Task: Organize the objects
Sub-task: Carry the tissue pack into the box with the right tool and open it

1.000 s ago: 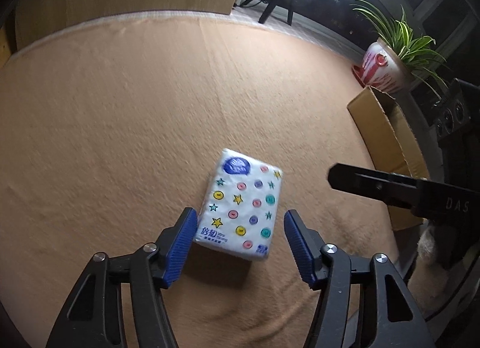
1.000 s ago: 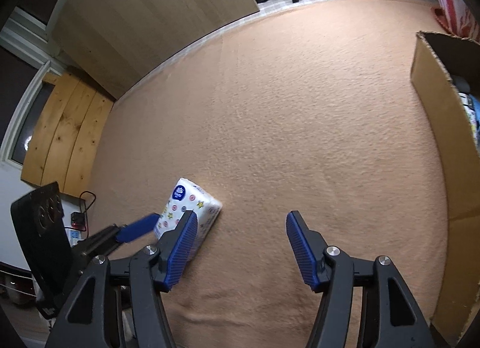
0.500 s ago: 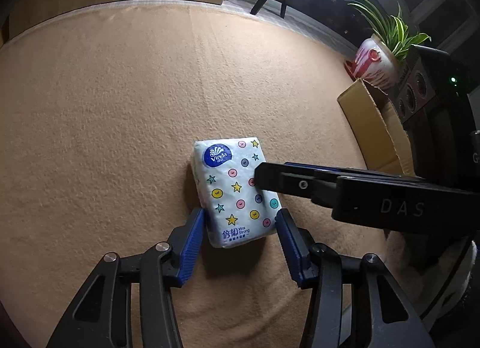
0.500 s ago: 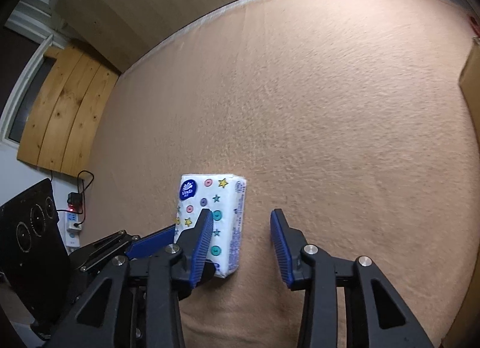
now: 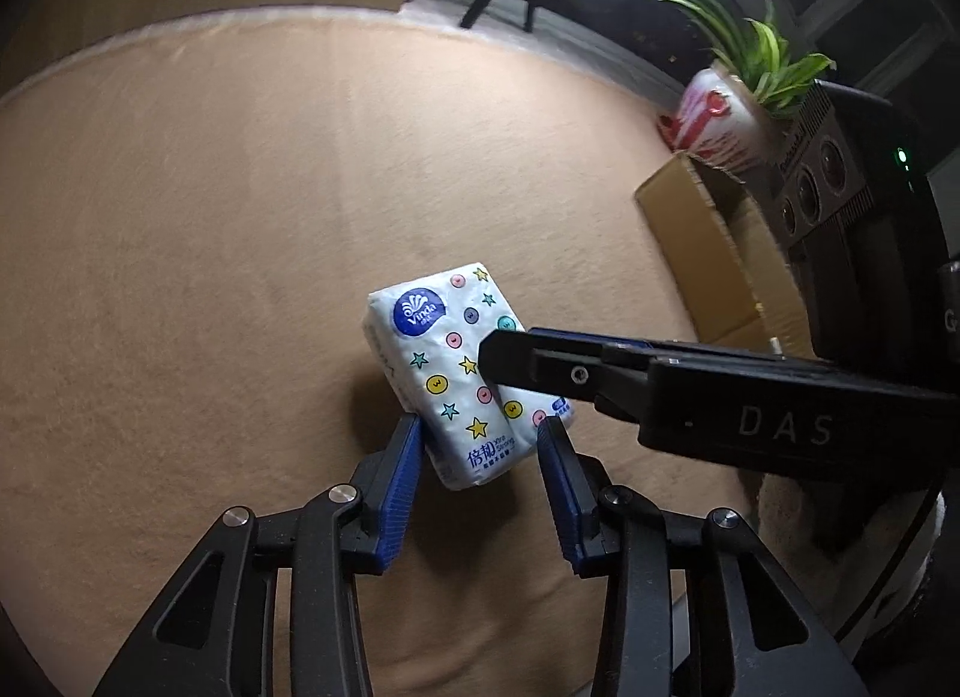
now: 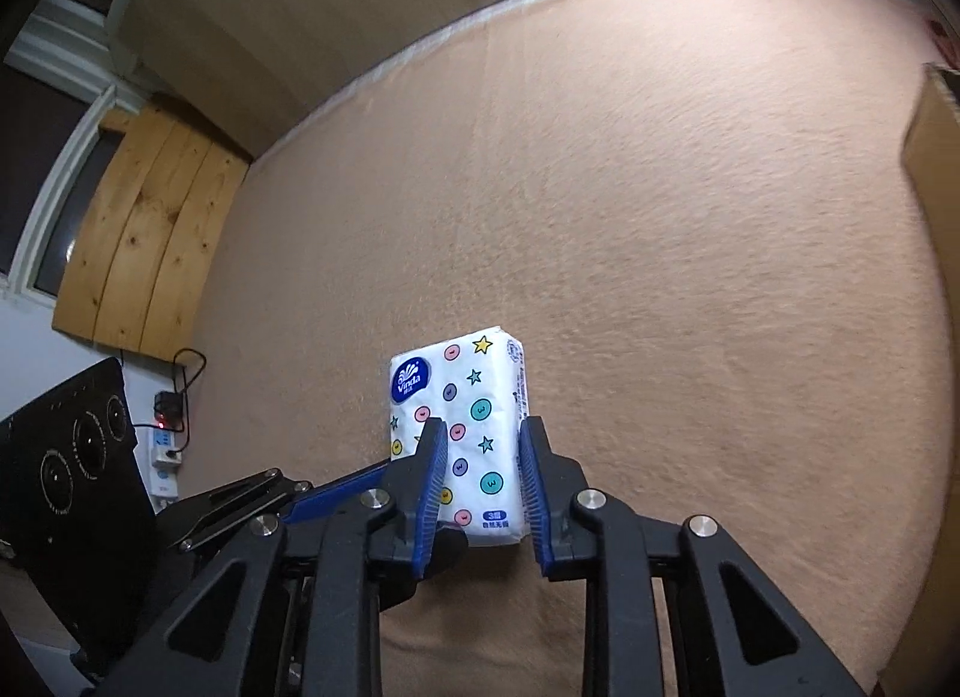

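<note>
**Two claws closing on one tissue pack**

The left gripper [image 5: 480, 451] angles steeply down, its jaws closing around the near end of the white plastic tissue pack printed with coloured stars and buttons [image 5: 450, 361]. The right gripper [image 6: 483, 457] reaches in from the right, jaws closing across the pack's width. The tan carpet [image 6: 660, 217] lies open ahead; a brown cardboard box [image 5: 714, 253] stands farther right.
</note>
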{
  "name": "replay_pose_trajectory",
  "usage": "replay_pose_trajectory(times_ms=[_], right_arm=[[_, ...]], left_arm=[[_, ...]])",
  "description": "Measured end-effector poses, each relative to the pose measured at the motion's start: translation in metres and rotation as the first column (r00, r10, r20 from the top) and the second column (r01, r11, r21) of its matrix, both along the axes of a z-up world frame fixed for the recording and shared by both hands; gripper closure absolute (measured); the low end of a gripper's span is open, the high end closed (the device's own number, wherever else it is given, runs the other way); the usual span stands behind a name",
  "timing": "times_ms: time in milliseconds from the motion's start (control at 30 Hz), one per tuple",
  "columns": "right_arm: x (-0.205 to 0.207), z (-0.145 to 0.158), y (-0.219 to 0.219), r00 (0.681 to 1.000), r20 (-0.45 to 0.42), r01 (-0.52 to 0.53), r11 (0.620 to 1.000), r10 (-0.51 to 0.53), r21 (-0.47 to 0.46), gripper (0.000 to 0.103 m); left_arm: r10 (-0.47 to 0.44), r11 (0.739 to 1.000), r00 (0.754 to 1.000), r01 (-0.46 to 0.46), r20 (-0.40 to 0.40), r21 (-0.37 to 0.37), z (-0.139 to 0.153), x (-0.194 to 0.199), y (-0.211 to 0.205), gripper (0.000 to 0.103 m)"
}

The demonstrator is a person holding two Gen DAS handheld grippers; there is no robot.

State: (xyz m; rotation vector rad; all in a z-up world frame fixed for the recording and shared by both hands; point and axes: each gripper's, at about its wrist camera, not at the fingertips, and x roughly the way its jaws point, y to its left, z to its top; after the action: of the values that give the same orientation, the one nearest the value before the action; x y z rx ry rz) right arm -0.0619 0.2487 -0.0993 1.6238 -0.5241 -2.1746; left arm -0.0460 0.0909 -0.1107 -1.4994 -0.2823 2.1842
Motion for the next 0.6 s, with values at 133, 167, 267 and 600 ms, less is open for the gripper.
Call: replay_pose_trajectory(times_ms=[133, 167, 267, 600], right_arm=[[0.011, 0.024, 0.029, 0.997, -0.061, 0.055, 0.998, -0.054, 0.01, 0.08], [0.014, 0.03, 0.038, 0.995, -0.074, 0.069, 0.998, -0.068, 0.015, 0.08], [0.024, 0.046, 0.067, 0.986, -0.118, 0.127, 0.991, -0.122, 0.032, 0.08], [0.049, 0.076, 0.159, 0.935, -0.2, 0.309, 0.95, -0.293, 0.052, 0.08]], left_arm=[[-0.045, 0.999, 0.998, 0.046, -0.05, 0.014, 0.022, -0.004, 0.027, 0.061], [-0.055, 0.998, 0.997, 0.056, -0.061, 0.017, 0.027, -0.006, 0.035, 0.061], [-0.111, 0.993, 0.989, 0.114, -0.097, 0.027, 0.041, -0.01, 0.066, 0.061], [-0.281, 0.955, 0.943, 0.293, -0.18, 0.039, 0.074, -0.012, 0.17, 0.061]])
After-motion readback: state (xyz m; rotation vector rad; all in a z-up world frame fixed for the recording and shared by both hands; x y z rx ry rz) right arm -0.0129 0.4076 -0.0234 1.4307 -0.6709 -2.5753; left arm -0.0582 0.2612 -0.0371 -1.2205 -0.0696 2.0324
